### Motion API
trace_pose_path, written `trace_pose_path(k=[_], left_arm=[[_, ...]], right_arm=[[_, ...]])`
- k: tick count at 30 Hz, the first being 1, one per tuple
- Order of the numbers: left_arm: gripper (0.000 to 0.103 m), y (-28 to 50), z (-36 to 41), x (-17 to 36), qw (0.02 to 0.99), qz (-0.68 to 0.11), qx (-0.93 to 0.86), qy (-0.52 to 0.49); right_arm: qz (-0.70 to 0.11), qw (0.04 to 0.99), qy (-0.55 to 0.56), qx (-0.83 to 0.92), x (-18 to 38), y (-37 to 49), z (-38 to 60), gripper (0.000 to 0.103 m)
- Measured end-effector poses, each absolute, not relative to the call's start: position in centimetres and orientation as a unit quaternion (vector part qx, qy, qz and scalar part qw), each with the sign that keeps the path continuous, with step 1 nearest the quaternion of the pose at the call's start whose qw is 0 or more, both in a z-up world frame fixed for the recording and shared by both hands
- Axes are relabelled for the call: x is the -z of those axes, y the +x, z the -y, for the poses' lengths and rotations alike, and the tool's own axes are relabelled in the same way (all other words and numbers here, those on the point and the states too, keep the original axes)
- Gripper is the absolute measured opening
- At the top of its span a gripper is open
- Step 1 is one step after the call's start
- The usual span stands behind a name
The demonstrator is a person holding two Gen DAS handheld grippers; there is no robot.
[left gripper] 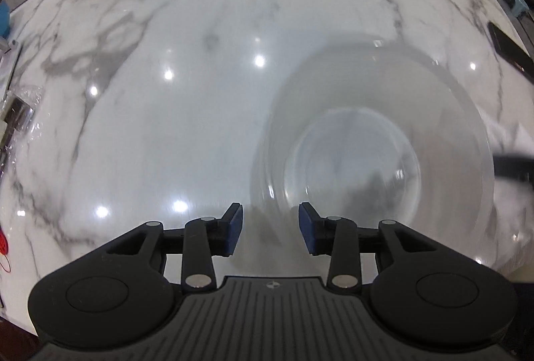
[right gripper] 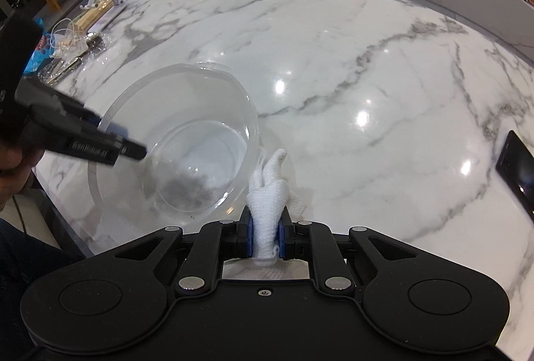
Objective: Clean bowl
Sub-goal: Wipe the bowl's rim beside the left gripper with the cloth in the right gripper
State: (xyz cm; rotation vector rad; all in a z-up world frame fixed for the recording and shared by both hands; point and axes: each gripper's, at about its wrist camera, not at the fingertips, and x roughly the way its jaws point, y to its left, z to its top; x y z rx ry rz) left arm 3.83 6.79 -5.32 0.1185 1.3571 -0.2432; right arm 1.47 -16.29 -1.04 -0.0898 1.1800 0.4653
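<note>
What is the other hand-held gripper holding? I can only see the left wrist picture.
Observer: The right hand-held gripper is shut on a white cloth.
Operator: Is the cloth inside the bowl?
Observer: No, it lies outside, beside the clear bowl.
Operator: Is the bowl dirty?
Observer: A dark smudge shows at its bottom.
Operator: Where's my gripper?
Observer: The left hand-held gripper, open, reaches over the bowl's near-left rim.
</note>
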Motion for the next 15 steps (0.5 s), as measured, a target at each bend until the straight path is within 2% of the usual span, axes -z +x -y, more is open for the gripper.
trace_pose_path(k=[2,4,8,15], left_arm=[[0.033,3.0,-6.9,5.3,0.773,-0.622,0.115,0.051],[0.02,2.4,-6.7,5.1,0.777,-0.615,0.119,0.056],[0.012,2.7,-6.6,4.9,0.788,-0.601,0.12,0.068],[0.009,3.9,-5.4,5.3,0.789,-0.589,0.153,0.086]], right_arm=[[-0.548,0.807,-0.044,-0.213,0.9,1.5,16.3,0.012],[-0.546,0.81,-0.045,-0.21,0.8,1.6,16.3,0.012],[-0.542,0.813,-0.046,-0.207,0.6,1.6,16.2,0.012],[-0.504,0.839,-0.028,-0.204,-1.4,2.1,15.8,0.012]])
